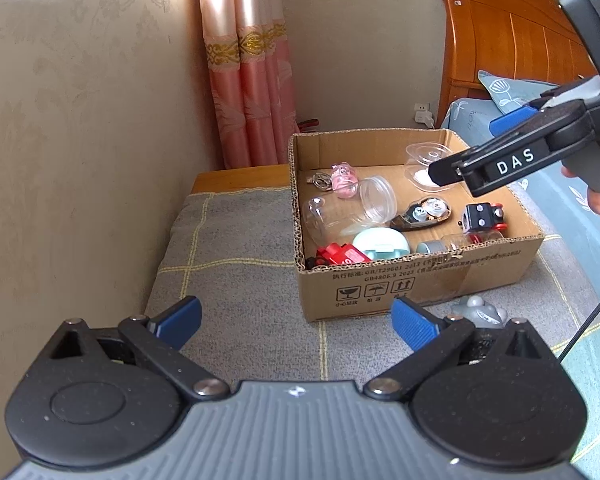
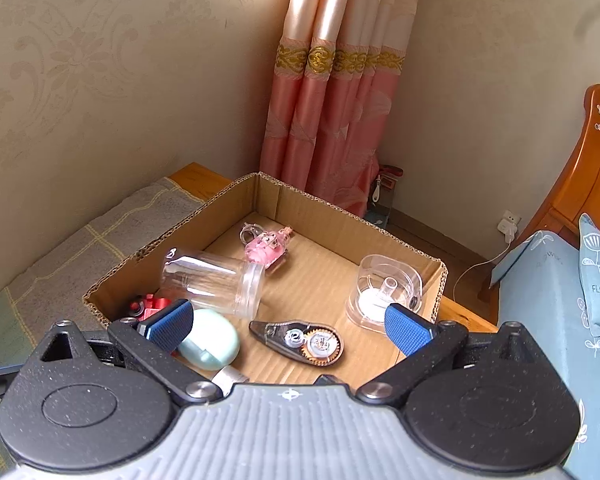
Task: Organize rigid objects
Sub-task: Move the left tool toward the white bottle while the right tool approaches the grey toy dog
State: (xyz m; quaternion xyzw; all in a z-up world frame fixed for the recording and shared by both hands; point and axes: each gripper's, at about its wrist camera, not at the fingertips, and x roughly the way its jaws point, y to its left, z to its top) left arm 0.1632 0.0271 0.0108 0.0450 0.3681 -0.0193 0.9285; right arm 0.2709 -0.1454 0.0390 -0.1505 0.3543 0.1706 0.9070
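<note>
We see a grey checked blanket (image 1: 236, 248) filling the middle of the left wrist view, and on it, right of centre, an open brown cardboard box (image 1: 420, 280) holding the task's things. In the lower foreground the left gripper (image 1: 296, 320) stands with its jaws wide and nothing between them. The right gripper (image 2: 288, 326) reaches over the box from the upper right of the left view; in its own view its blue pads are spread wide above the box floor, empty.

Inside the box, a clear plastic jar (image 2: 214, 282) lies on its side at the left. A clear square dish with a white disc (image 2: 384, 290) sits toward the right wall. A pale mint egg-shaped case (image 2: 210, 338) lies near the front left, a red toy (image 2: 150, 305) just behind it. A black correction-tape dispenser with gears (image 2: 300, 340) lies centre front. A pink keychain figure (image 2: 266, 246) rests toward the back.

A grey toy figure (image 1: 478, 310) lies on the blanket just outside the box's front wall.
</note>
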